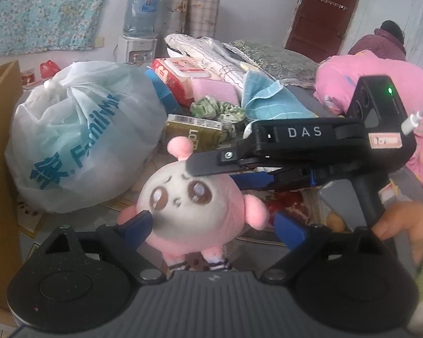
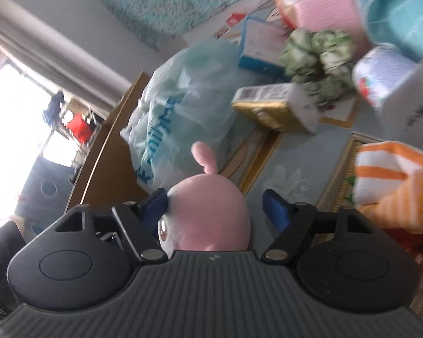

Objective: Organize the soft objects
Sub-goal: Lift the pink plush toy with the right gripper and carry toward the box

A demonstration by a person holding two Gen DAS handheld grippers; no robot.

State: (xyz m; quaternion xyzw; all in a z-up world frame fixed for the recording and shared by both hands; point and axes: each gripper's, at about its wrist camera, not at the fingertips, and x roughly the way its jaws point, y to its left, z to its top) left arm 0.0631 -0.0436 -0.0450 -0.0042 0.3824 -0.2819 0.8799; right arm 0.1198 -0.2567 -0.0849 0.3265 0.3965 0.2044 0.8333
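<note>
Here, a patterned tabletop (image 2: pixel 282 169) bears a plastic bag (image 1: pixel 79 138).

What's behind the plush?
Behind the plush: a tied plastic bag, a gold box and a green scrunchie. The right gripper reaches over its head. The tabletop directly behind it is hidden.

"DAS" on right gripper (image 1: pixel 234 173)
</note>
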